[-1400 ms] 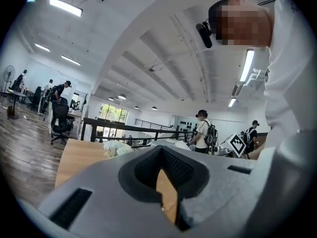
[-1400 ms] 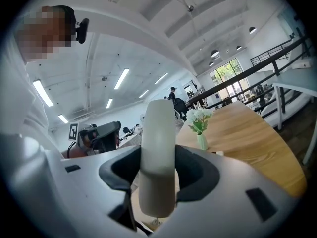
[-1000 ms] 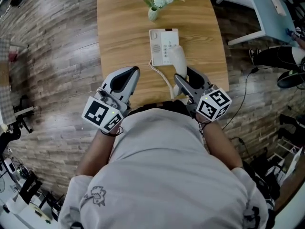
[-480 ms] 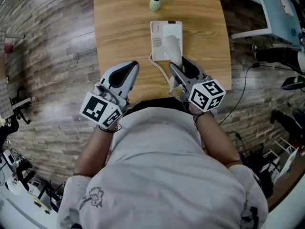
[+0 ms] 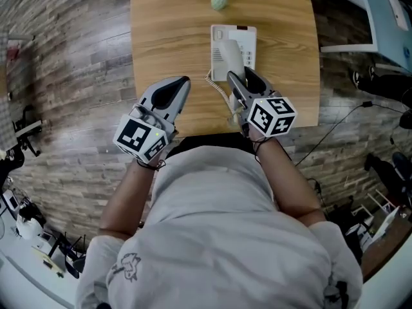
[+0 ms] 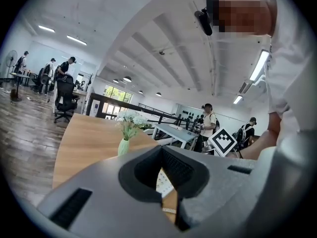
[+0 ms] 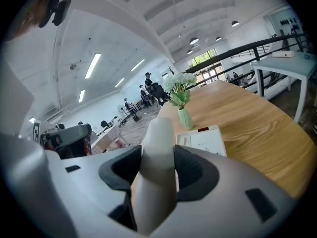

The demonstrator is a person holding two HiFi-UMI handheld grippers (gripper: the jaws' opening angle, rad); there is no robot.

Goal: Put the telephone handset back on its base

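Since a second ago the handset [image 5: 230, 56] has moved from the near right corner of the base [image 5: 248, 40] to over its left half. The left gripper [image 5: 182, 83] has its jaws together and empty above the table [image 5: 167, 31]. The right gripper [image 5: 239, 77] is clamped on the handset.

Brightness: the hall was bright and even in all my views.
Source: ceiling strip lights [image 6: 258, 66] shone overhead, and daylight came through the far windows [image 6: 115, 94].
Glare: the strip lights burned out white; the wooden floor [image 6: 22, 133] carried a pale sheen.
Distortion: both gripper views bulged like fisheyes, with black corners.
Focus: the handset [image 7: 157, 172] close to my right lens looked soft.
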